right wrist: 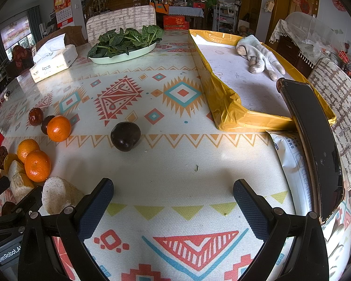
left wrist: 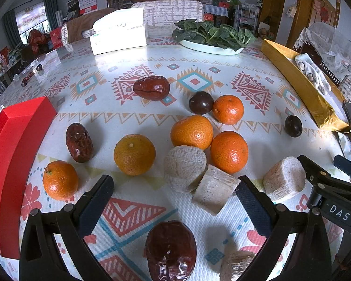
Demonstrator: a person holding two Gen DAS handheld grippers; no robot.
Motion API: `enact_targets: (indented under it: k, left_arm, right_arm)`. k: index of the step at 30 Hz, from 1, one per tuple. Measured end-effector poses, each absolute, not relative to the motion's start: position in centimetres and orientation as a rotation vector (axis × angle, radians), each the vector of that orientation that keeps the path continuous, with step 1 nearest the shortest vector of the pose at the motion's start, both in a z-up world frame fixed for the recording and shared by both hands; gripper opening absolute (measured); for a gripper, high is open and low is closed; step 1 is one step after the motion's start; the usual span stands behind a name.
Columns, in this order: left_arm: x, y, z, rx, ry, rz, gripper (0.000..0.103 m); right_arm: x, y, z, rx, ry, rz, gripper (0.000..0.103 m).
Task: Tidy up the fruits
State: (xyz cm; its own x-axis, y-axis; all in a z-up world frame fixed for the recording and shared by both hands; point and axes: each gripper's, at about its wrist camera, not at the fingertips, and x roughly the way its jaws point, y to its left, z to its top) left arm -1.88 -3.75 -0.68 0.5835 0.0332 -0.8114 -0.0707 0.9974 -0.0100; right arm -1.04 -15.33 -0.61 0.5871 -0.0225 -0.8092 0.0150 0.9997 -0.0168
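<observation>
- Hovering low over the patterned tablecloth (left wrist: 199, 65), the left gripper (left wrist: 173, 199) has its jaws spread wide with nothing between them; a wrinkled red date (left wrist: 170, 250) lies on the cloth in the gap, close to the camera, touched by neither finger.
- Just ahead of that gripper sit three pale cut chunks (left wrist: 183, 166) that look like sugarcane, two of them leaning together, the third off to the right beside the other tool.
- Behind the chunks, three oranges (left wrist: 191, 131) cluster closely, with a dark plum (left wrist: 200, 102) pressed against the farthest one.
- A fourth orange (left wrist: 134, 154) stands alone to the left, and a fifth (left wrist: 60, 179) sits near the red box (left wrist: 14, 159) at the table's left edge.
- Another date (left wrist: 79, 142) lies between those two oranges, slightly behind them, and one more date (left wrist: 151, 87) rests farther back, on its own.
- The right gripper (right wrist: 173, 201) also stands open and empty above a bare stretch of cloth.
- A lone dark plum (right wrist: 125, 136) sits ahead of it, well apart from the fruit pile on the left.
- To the right is a shallow gold-edged tray (right wrist: 224, 103) with a pale glove (right wrist: 259, 56) lying in it; a dark phone (right wrist: 313, 149) leans across its near corner.
- At the far side stand a plate of leafy greens (right wrist: 124, 39) and a tissue pack (right wrist: 53, 63).
</observation>
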Motion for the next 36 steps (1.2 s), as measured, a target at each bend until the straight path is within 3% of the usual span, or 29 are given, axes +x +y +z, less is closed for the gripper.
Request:
enact_targets:
  k: [36]
  left_arm:
    - [-2.21, -3.27, -0.39, -0.044, 0.945, 0.06, 0.103]
  right_arm:
    - [-1.16, -14.71, -0.4, -0.026, 0.942, 0.005, 0.103]
